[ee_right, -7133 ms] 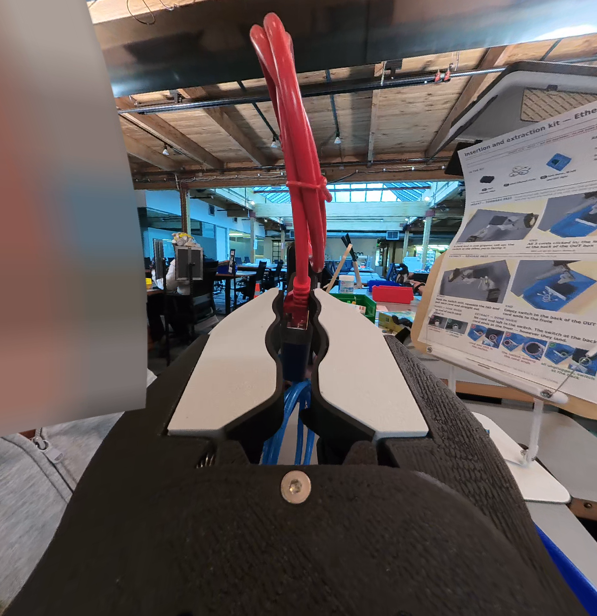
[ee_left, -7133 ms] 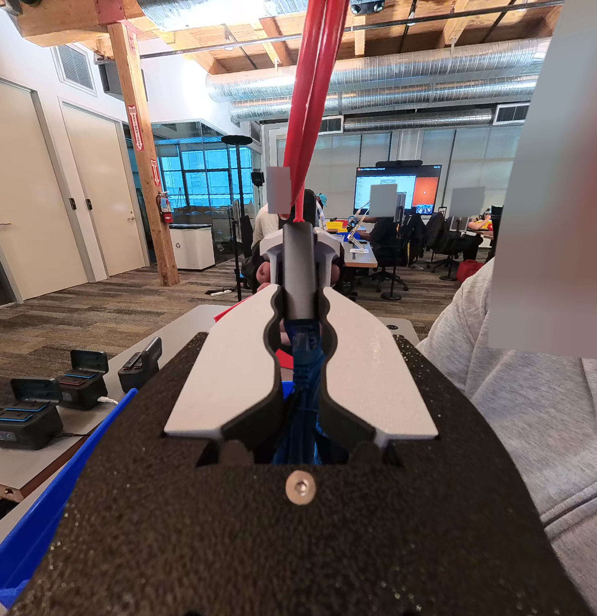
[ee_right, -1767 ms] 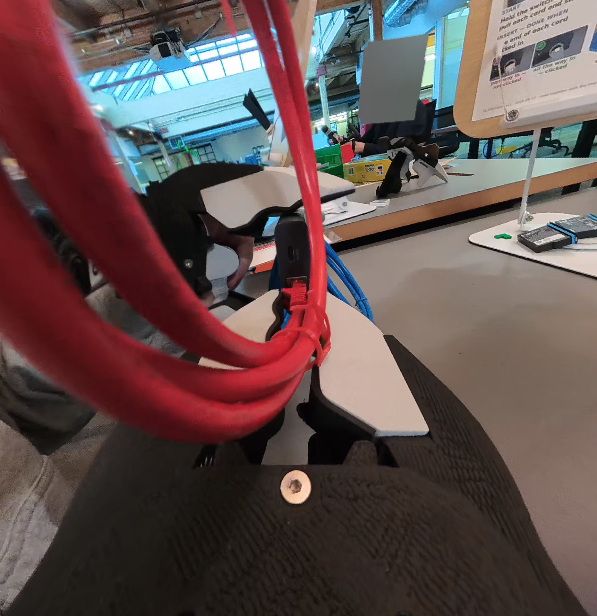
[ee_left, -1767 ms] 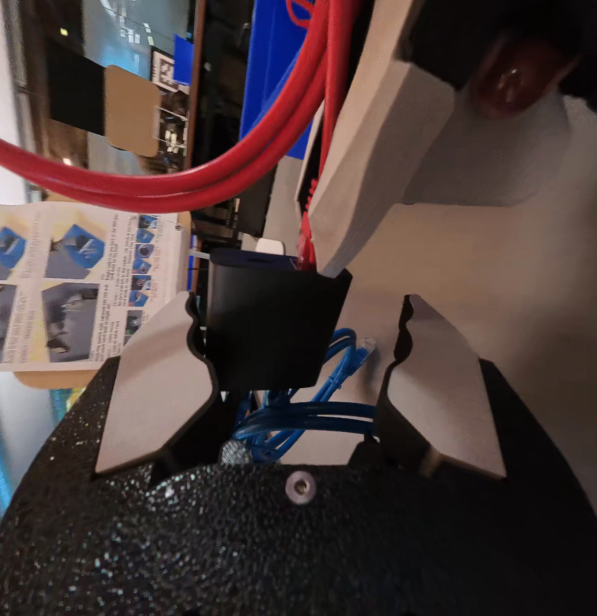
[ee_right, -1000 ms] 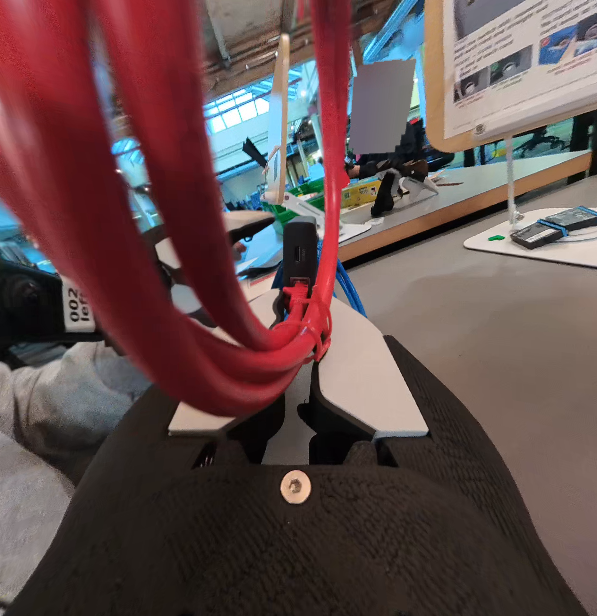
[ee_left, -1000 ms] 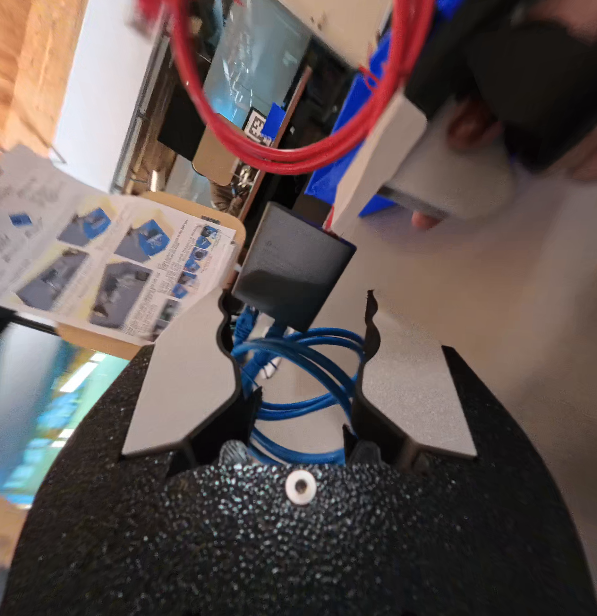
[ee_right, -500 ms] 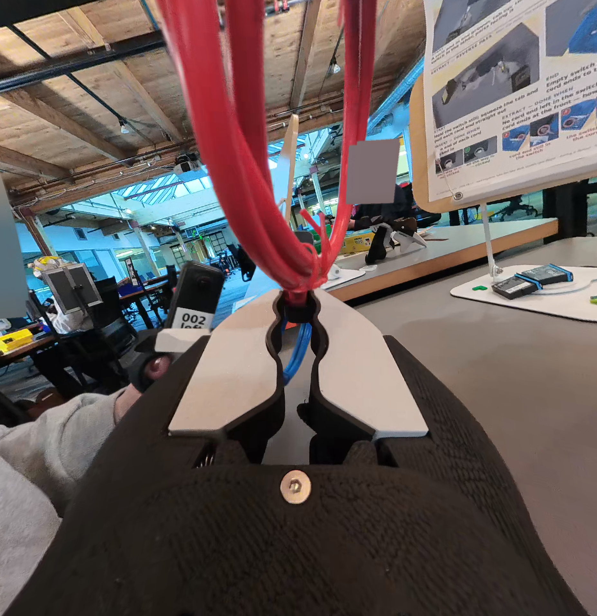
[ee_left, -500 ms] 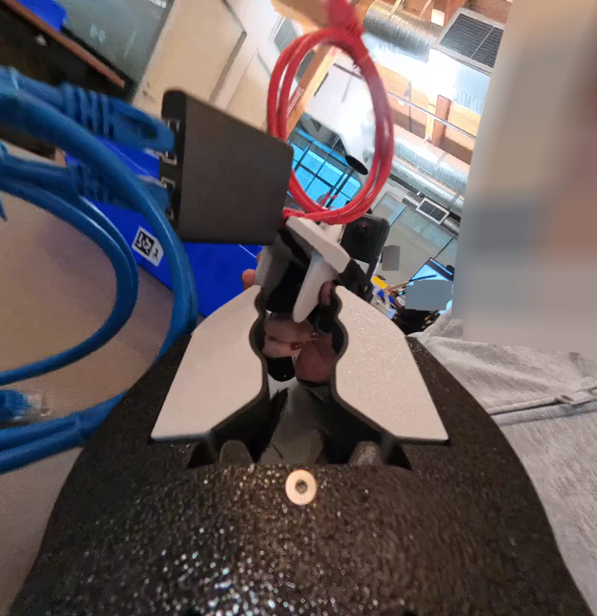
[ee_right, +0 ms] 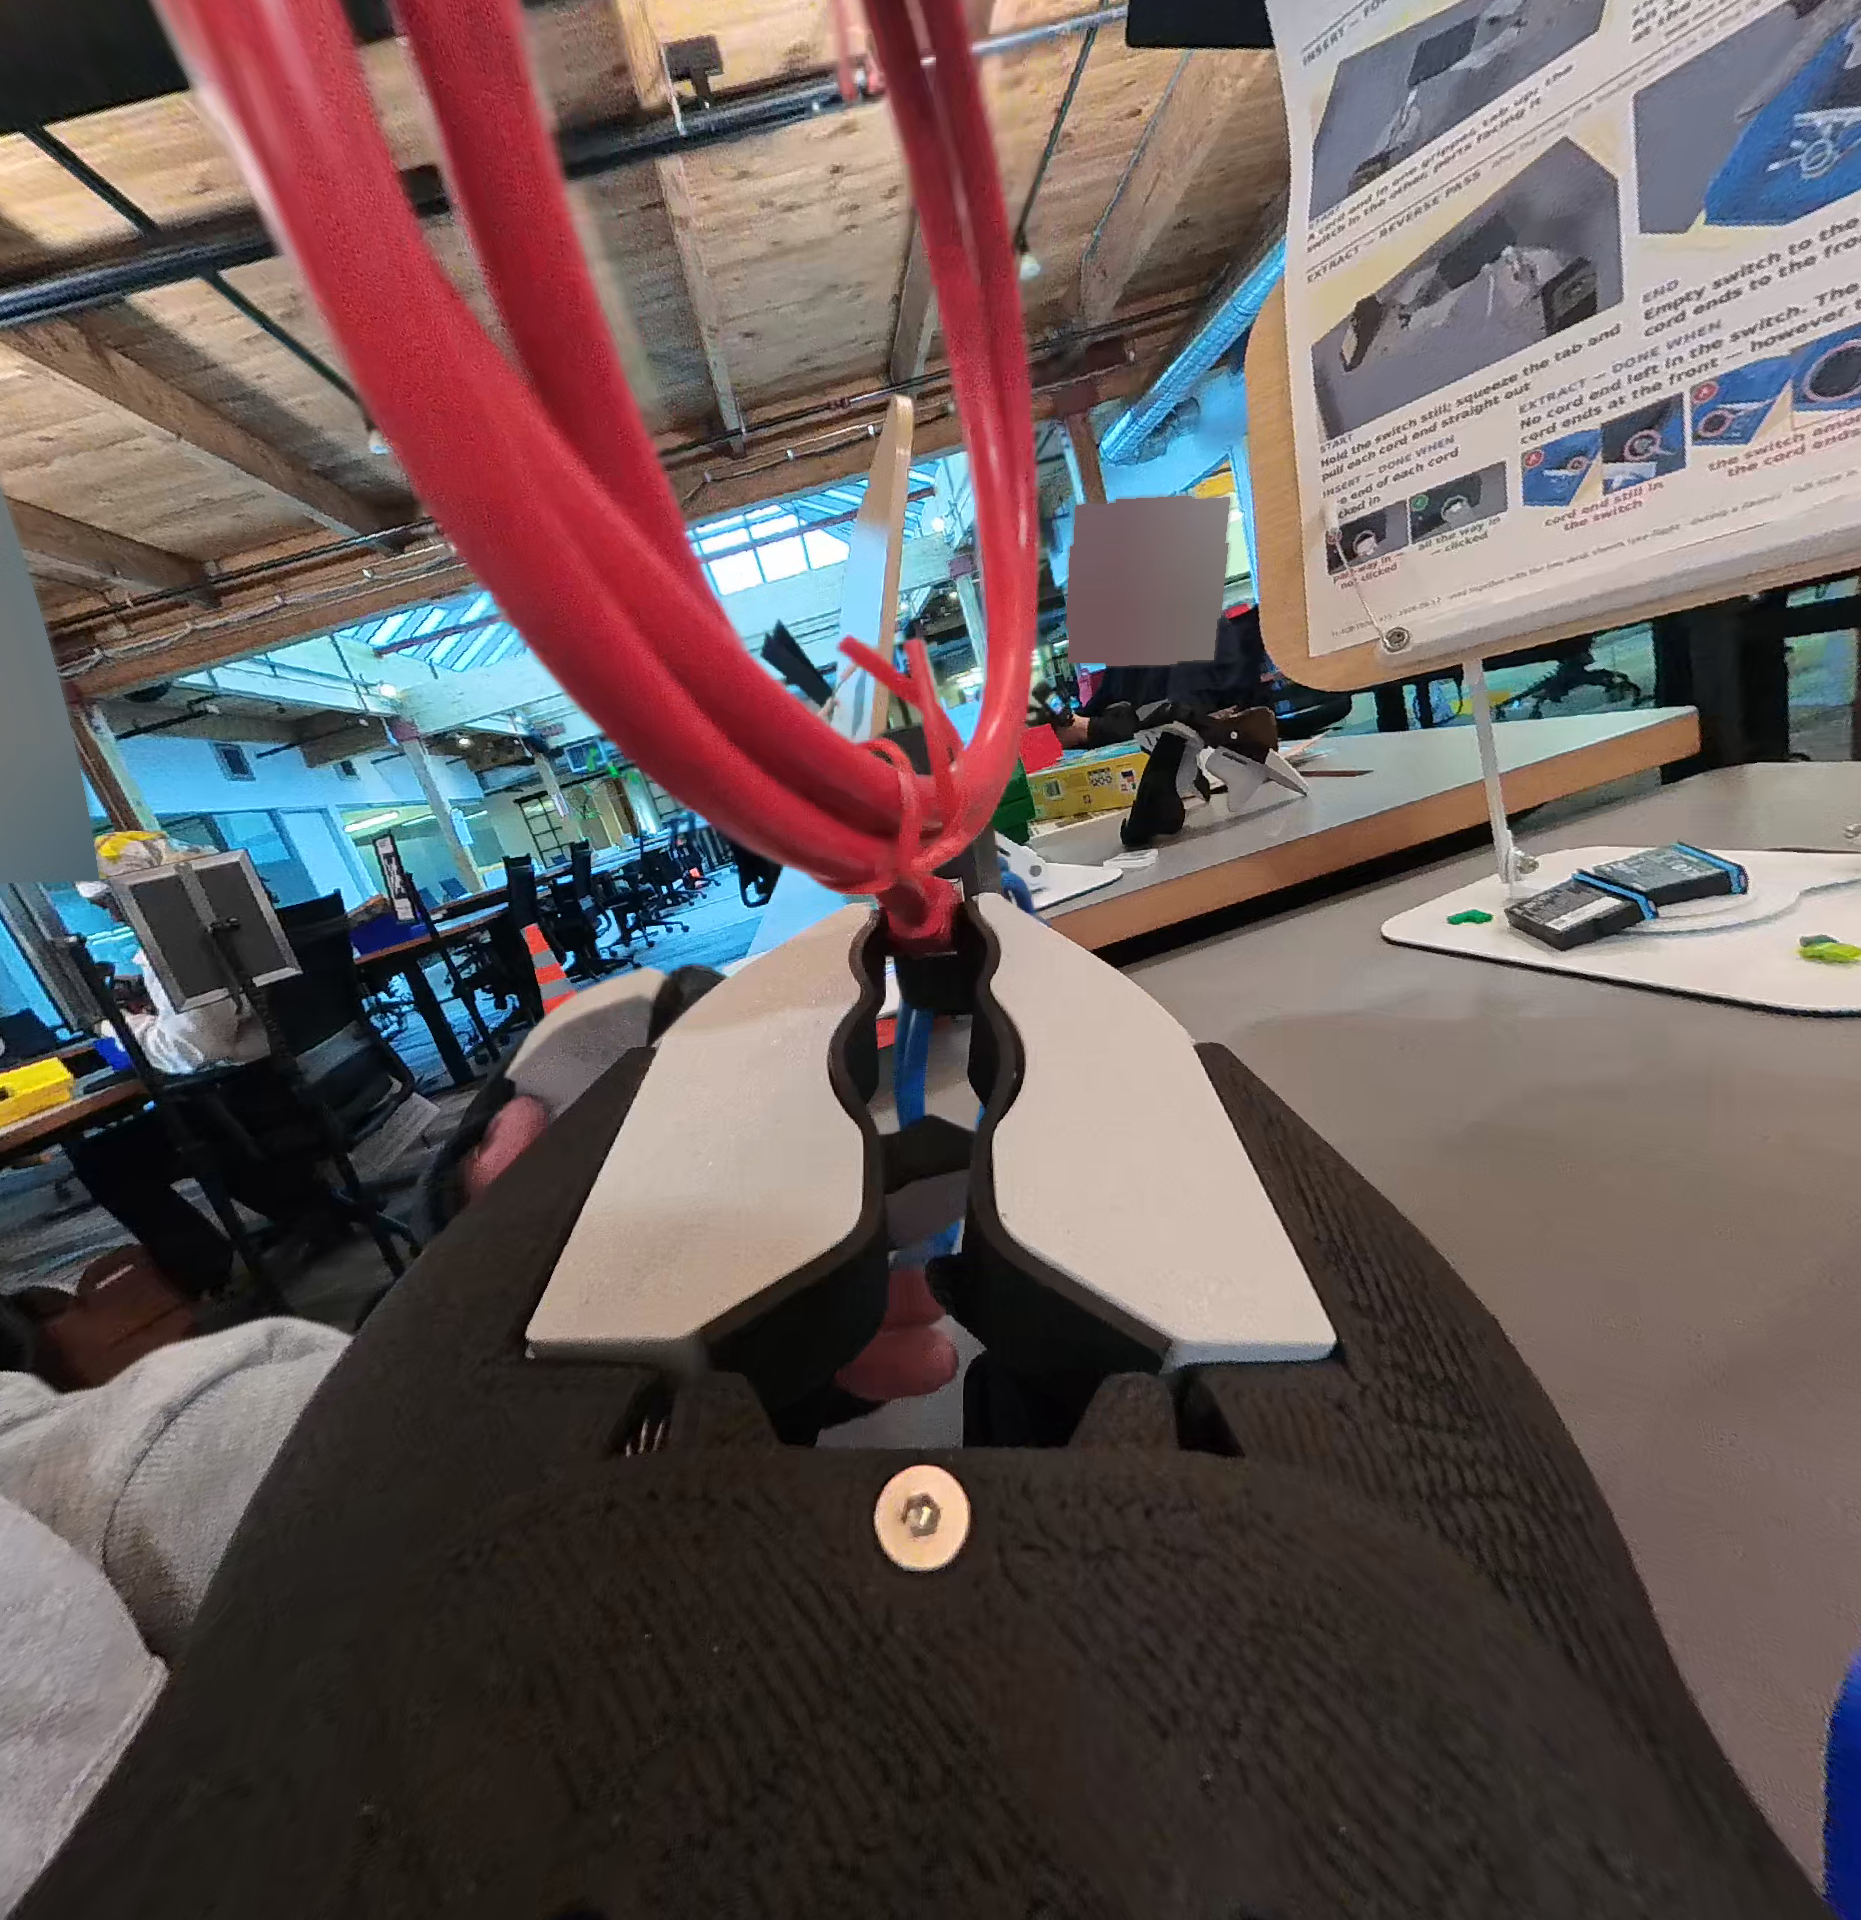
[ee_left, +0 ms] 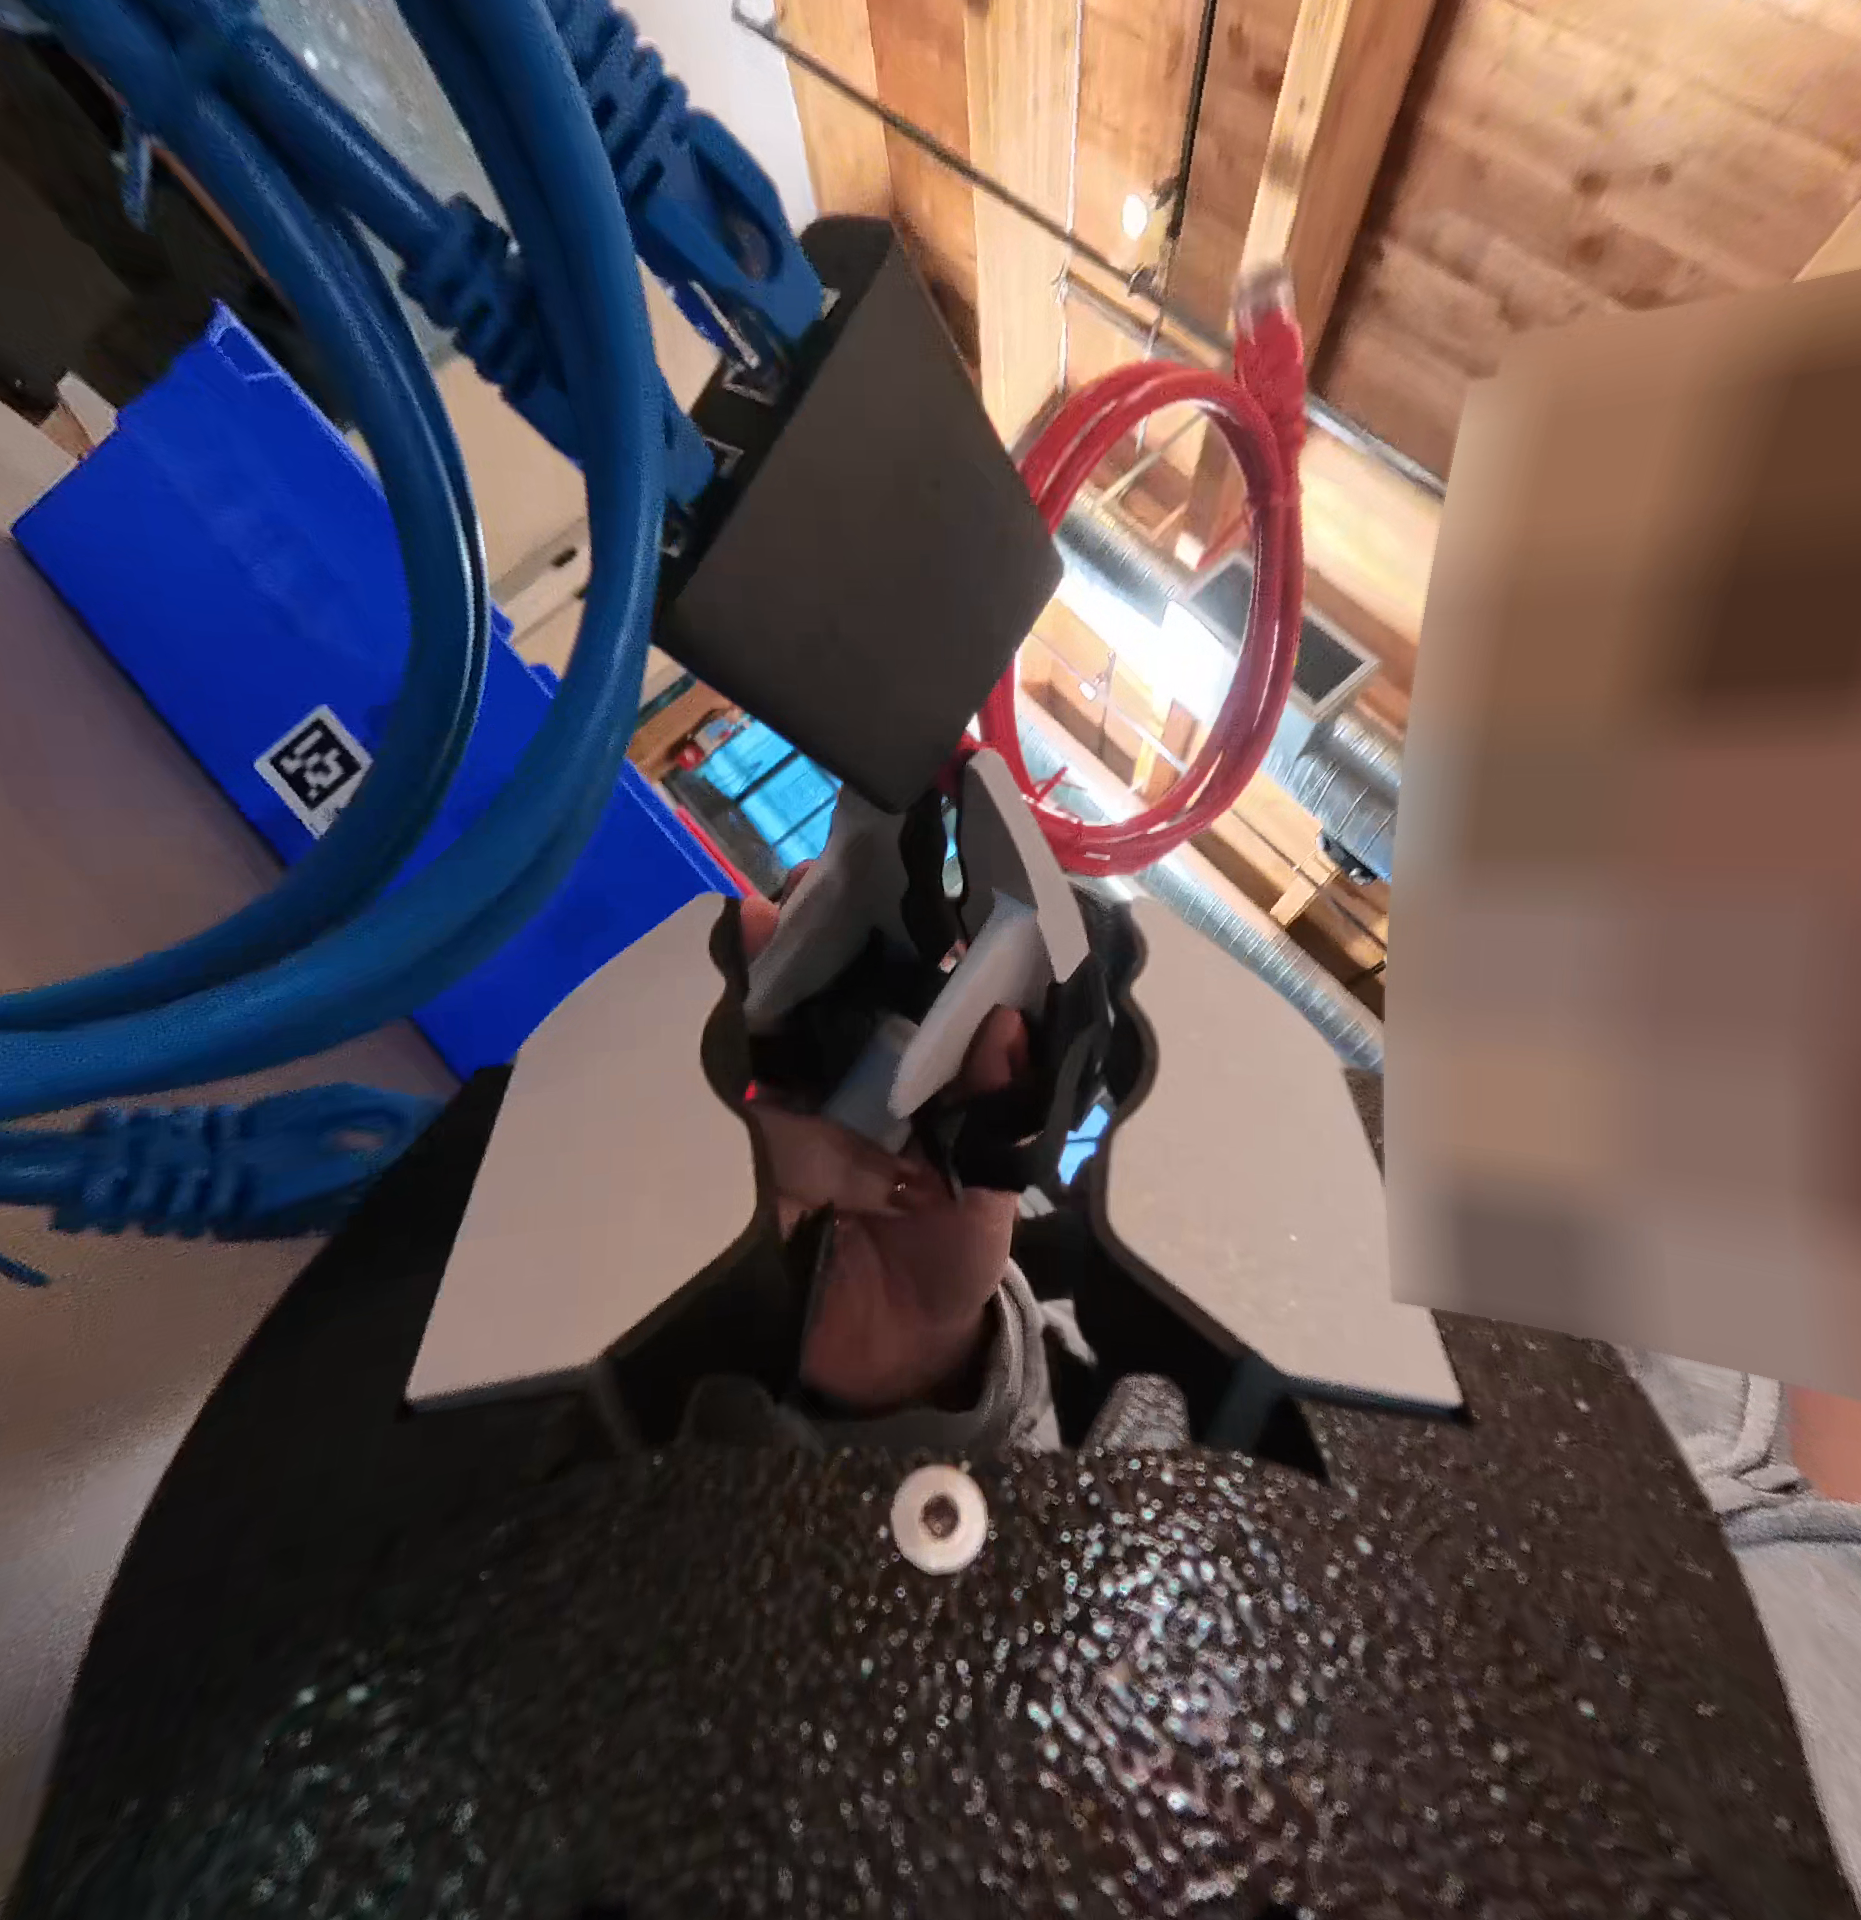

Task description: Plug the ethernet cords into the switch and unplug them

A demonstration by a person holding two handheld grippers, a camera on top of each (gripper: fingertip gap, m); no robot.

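Clamping the red cord's plug at its tips, the right gripper alone carries the black switch, which hangs at twelve o'clock above the left gripper, spread and empty. Blue cords' weight could unseat that plug.

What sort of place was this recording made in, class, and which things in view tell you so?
Probably a shared open-plan office or workshop in a converted industrial loft: rows of desks with office chairs, an exposed timber ceiling with metal ducting, and an illustrated instruction sheet on a stand.
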